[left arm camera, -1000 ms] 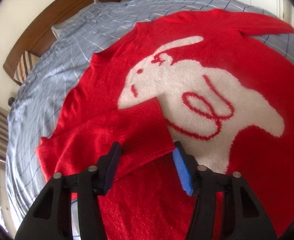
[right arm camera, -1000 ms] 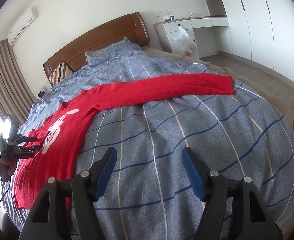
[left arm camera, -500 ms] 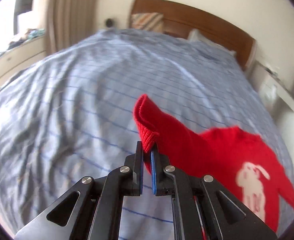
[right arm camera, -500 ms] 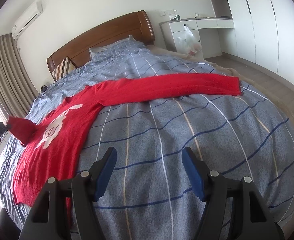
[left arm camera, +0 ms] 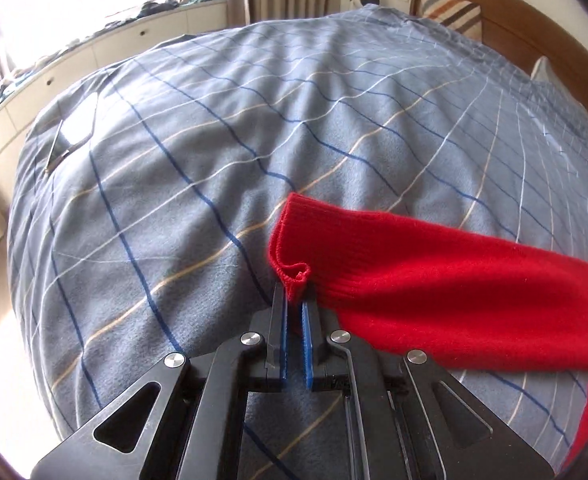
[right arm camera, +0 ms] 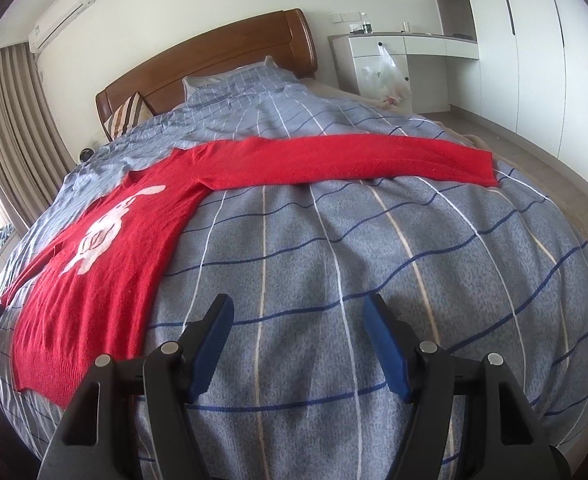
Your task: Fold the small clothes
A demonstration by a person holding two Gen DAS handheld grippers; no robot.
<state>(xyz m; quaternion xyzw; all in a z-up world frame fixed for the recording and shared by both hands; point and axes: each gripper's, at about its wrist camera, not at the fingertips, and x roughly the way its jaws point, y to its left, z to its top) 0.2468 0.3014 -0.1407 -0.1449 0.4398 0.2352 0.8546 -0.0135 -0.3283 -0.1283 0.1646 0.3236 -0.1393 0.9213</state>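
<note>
Left gripper (left arm camera: 294,300) clenched on the ribbed cuff (left arm camera: 294,276) of the red sweater (right arm camera: 106,264); a pinch of knit bunches between the blue pads. A second ago those jaws stood wide over the cuff, which lay folded in on the rabbit print; now the sleeve (left arm camera: 434,292) is pulled off the body and stretched out sideways over the checked bedspread (left arm camera: 214,160), running from the jaws toward 3 o'clock in the left wrist view. Camera has swung from the sweater front to the curtain side of the room.

Right gripper (right arm camera: 298,344) released, nothing between the fingers, hovering over bare bedspread at 6 o'clock of its view, unchanged from a second back.

Sweater lies face up, rabbit print (right arm camera: 106,232) at 9 o'clock, far sleeve (right arm camera: 354,156) straight out toward 2 o'clock.

Judgement: this is spreading, not folding yet. The left sleeve is being undone to lay the garment flat and symmetric. Once the cuff is set down, both sleeves are out and real folds can start. Risk: the pull drags the body askew.
</note>
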